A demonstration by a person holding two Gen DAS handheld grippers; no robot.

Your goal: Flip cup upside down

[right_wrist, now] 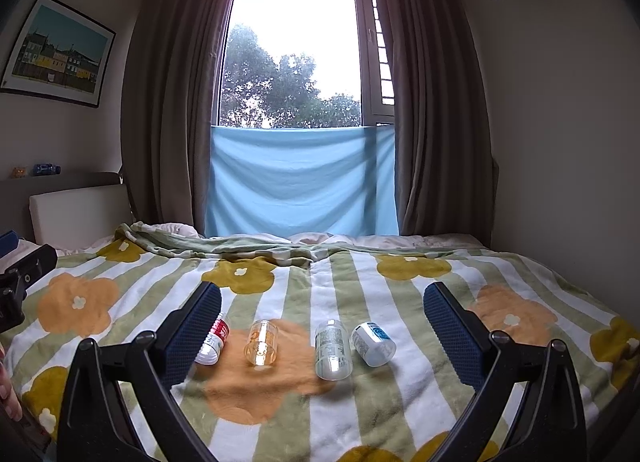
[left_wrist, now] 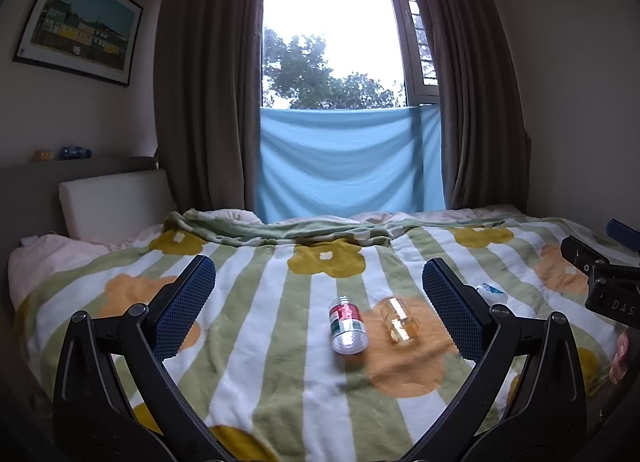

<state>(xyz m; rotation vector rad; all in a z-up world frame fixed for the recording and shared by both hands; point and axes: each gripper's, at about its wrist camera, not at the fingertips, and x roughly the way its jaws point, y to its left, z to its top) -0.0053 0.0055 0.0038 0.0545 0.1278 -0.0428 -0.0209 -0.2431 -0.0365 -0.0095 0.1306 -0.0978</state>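
- Jaws of both grippers stand wide apart, holding nothing; left gripper and right gripper hover above the bed.
- Four small cups lie on their sides in a row on the flowered blanket: red-labelled cup, amber cup, clear cup, blue-labelled cup.
- From the right wrist, the red-labelled cup sits at 9 o'clock of the amber cup, just beside the left-hand pad.
- Judgement: approach step, no grasp begun. The next move calls for choosing one cup, lowering over it and closing across its body; soft bedding may let it roll.

Black-framed tongs carry blue dimpled pads.
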